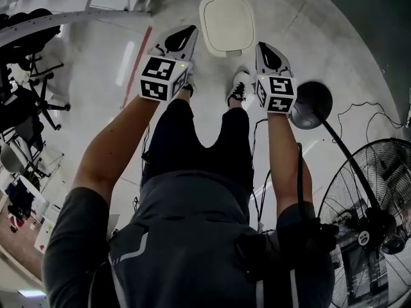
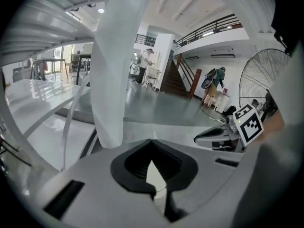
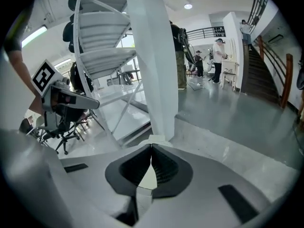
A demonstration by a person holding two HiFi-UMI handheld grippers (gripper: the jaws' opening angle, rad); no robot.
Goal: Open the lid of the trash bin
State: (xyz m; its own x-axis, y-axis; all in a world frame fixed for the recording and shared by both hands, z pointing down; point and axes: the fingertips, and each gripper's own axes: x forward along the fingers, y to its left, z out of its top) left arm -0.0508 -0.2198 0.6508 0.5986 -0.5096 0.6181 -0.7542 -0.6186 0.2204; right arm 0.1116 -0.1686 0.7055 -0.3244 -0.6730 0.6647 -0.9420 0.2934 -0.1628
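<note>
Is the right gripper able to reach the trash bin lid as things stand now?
Probably yes: nothing shows between the right gripper and the closed lid ahead, only bare floor. Its jaws are together, though.

The fan (image 1: 377, 224) is cut off by the right edge.

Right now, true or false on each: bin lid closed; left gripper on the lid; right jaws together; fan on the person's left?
1. The trash bin lid is closed. True.
2. The left gripper grips the lid. False: its jaws are together with nothing between them.
3. The right gripper has its jaws together. True.
4. The fan stands on the person's left. False: it stands on the person's right.
</note>
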